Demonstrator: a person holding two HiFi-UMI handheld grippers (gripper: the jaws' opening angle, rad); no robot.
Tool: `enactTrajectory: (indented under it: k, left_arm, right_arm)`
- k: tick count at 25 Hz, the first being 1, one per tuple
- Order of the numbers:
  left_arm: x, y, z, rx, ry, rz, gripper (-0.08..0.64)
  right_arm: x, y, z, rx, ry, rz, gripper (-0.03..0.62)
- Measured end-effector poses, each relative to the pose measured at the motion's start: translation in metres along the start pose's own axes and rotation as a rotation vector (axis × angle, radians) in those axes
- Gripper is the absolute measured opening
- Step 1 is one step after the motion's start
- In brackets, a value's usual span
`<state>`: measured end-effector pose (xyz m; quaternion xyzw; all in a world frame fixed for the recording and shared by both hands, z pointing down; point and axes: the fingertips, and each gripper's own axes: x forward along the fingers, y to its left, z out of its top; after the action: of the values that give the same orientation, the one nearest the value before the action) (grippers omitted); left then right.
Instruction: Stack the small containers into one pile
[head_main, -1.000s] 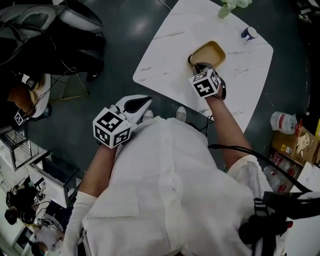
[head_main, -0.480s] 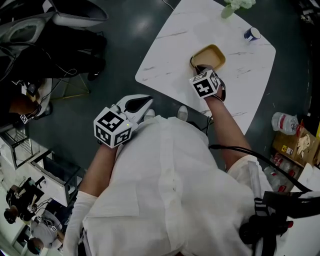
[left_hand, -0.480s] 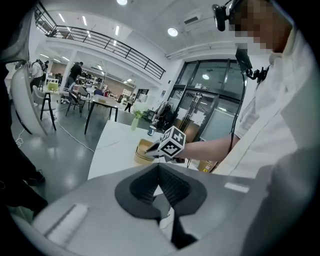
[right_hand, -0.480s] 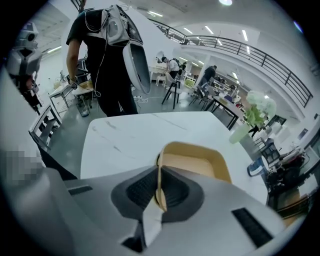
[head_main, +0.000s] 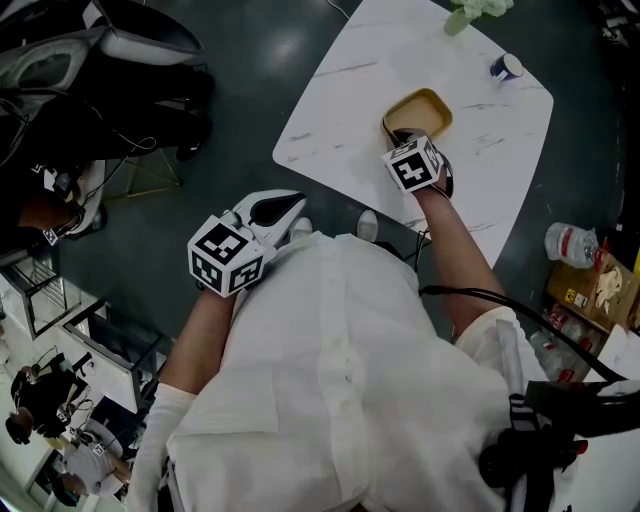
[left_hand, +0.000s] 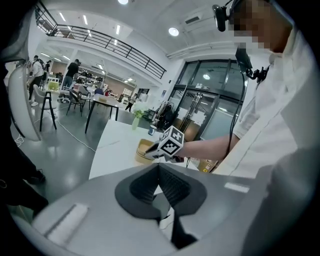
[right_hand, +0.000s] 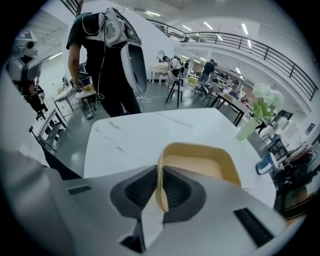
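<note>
The yellow container (right_hand: 200, 165) sat on the surface (right_hand: 125, 135), its near rim pinched between your right gripper's (right_hand: 159, 192) fingers (right_hand: 140, 189). Your left gripper's (left_hand: 162, 187) fingers were pressed together on nothing, far away. I think a slow, level lift was best.

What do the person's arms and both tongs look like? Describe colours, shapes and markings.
The left tongs and right tongs have grey-white bodies with black ribbed pads. Each carries a white cube with black square markers. The sleeves are white.
</note>
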<state>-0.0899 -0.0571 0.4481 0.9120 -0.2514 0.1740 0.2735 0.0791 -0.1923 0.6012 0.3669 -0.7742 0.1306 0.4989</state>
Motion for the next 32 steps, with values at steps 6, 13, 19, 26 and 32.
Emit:
enactTrajectory:
  k: [6,13,19,26,32]
  left_arm:
    - [-0.007,-0.002,-0.001,0.002,-0.004,0.006,0.006]
    - [-0.011,-0.001,-0.001,0.007,-0.004,0.000,0.006]
    - [-0.012,-0.001,-0.001,0.022,0.000,-0.017,0.006]
    - [-0.017,-0.004,-0.001,0.052,0.012,-0.057,0.006]
    - [-0.014,-0.009,-0.002,0.081,0.031,-0.115,0.006]
  right_arm:
    - [-0.002,0.006,0.002,0.007,-0.014,0.029,0.067]
    - [-0.007,0.006,0.005,0.018,-0.033,0.020,0.067]
    - [-0.017,0.005,0.005,0.039,-0.060,0.000,0.067]
    - [-0.045,0.010,0.005,0.118,-0.126,-0.041,0.054]
    - [-0.073,0.029,-0.004,0.185,-0.176,-0.042,0.009]
